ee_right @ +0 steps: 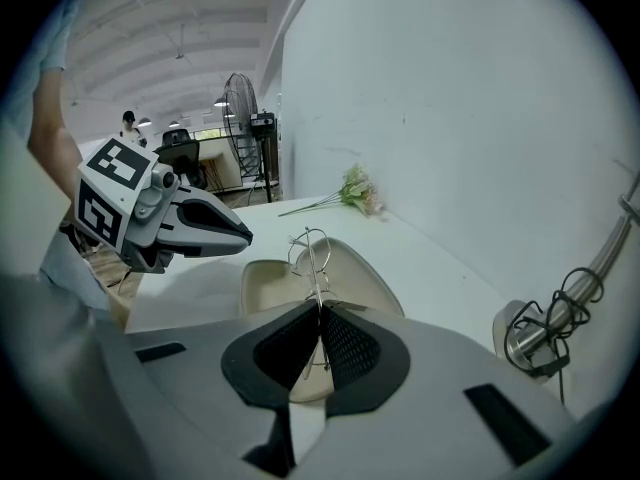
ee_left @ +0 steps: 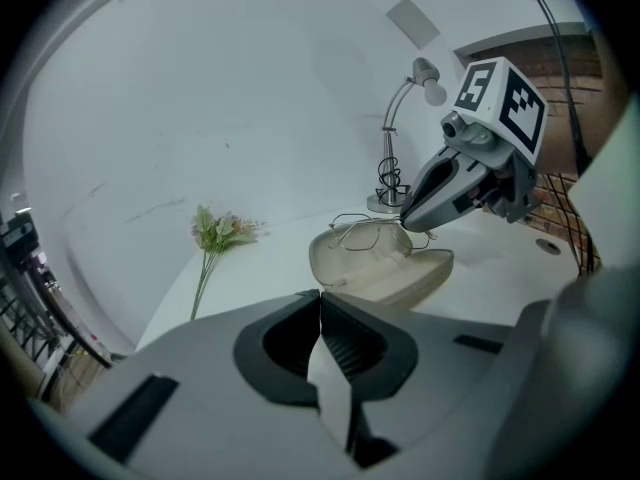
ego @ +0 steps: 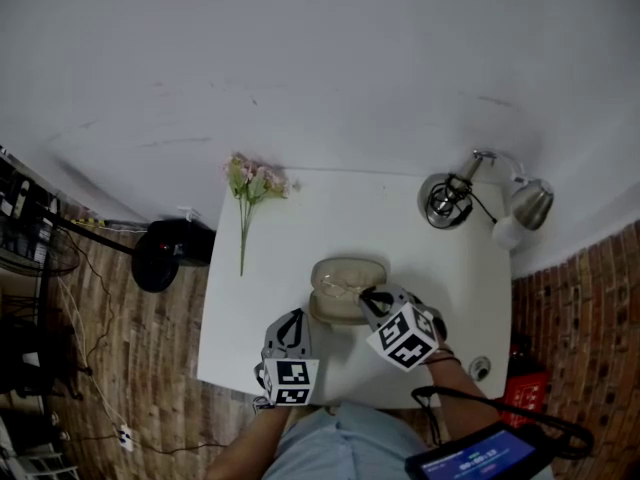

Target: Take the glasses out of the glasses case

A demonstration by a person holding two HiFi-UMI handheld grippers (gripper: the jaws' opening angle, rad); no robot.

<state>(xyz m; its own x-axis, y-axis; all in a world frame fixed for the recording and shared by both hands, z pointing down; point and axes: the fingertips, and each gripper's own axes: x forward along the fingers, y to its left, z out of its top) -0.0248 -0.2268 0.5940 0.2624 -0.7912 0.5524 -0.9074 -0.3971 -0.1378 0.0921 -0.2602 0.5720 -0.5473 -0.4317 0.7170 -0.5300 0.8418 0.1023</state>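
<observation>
A beige glasses case (ego: 345, 273) lies open in the middle of the white table (ego: 300, 228). Thin wire-framed glasses (ee_left: 368, 234) hang just over the open case (ee_left: 385, 268), with my right gripper (ego: 366, 297) shut on one end of the frame. In the right gripper view the wire frame (ee_right: 311, 250) runs out from between the closed jaws of the right gripper (ee_right: 320, 308), above the case (ee_right: 345, 273). My left gripper (ego: 292, 320) stays near the table's front edge, left of the case. The left gripper (ee_left: 320, 294) is shut, with nothing between its jaws.
A sprig of artificial flowers (ego: 250, 186) lies at the table's back left. A metal desk lamp (ego: 452, 198) stands at the back right. A black fan (ego: 162, 253) sits on the wood floor to the left. A white wall rises behind the table.
</observation>
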